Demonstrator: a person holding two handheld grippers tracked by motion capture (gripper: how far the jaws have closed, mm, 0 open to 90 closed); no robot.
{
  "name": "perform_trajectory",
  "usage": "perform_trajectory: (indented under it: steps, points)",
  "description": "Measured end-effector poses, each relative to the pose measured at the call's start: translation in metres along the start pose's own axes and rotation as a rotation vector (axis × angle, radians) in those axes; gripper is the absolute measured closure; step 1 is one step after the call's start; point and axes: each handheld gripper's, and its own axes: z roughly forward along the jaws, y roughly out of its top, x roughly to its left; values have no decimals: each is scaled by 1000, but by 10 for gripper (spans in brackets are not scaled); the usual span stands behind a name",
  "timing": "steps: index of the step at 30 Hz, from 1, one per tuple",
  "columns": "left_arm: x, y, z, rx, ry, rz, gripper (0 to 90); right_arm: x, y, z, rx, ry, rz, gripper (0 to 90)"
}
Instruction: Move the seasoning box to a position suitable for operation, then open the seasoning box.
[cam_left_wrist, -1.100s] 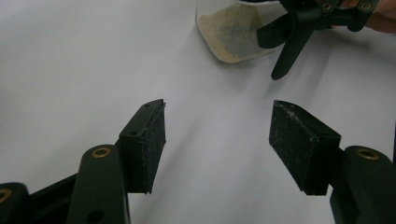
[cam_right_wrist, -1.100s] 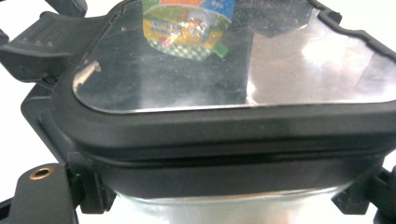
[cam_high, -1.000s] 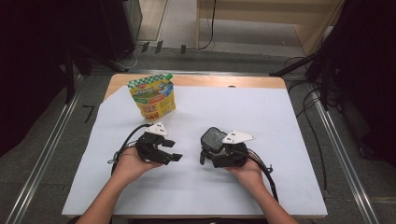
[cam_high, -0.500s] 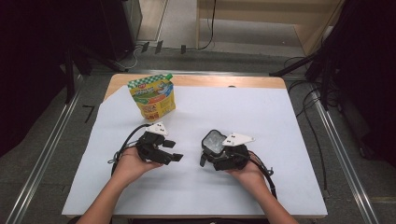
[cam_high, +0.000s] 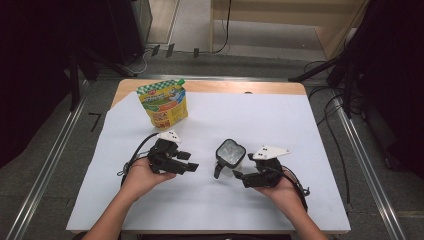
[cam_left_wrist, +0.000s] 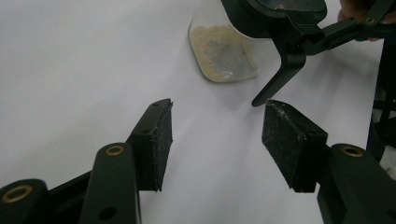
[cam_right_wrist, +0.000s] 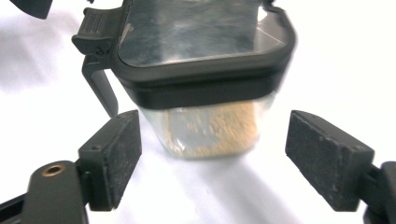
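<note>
A clear container (cam_high: 230, 158) with a dark grey lid stands upright on the white-covered bench (cam_high: 300, 125), near the middle of its near half, between the two hands. It holds a shallow layer of pale grains at the bottom, and a dark latch arm (cam_high: 218, 170) hangs down at its side, the side towards the left hand-held gripper. The right hand-held gripper (cam_high: 240, 176) lies low just beside the container, on the person's side of it, its jaws pointing at it; in the right gripper view they stand apart on either side of the container's lower body (cam_right_wrist: 212, 128) without pressing on it, having just been closing a little. The left hand-held gripper (cam_high: 192, 167) rests on the bench to the container's left, aimed towards it; its jaws have just been closing too, yet remain apart with only bare white bench between them, the container (cam_left_wrist: 223, 51) a short way ahead of them. A yellow and green pouch (cam_high: 163, 103) stands near the far left corner of the bench, well apart from both hands.
</note>
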Motion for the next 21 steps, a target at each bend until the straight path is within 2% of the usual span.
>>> perform_trajectory:
  steps: [4,6,8,12,14,16,18,21]
  points:
    - [-2,0,2,13,-16,-7,486,-1,0,-12,9,21,21,267]
    - [-3,1,3,19,-23,-4,522,-1,-1,-16,7,-9,11,307]
    - [-4,2,3,12,-22,-1,563,0,0,-19,-5,5,22,343]
    - [-8,5,3,2,-35,14,716,3,3,-20,3,10,11,446]
    - [-10,6,4,3,-35,20,765,3,4,-19,10,2,5,453]
    - [-10,7,6,12,-40,29,799,1,4,-17,17,-3,22,462]
    - [-11,8,7,14,-42,34,851,1,4,-17,22,3,26,510]
    - [-11,12,8,22,-52,41,878,1,5,-18,23,17,24,582]
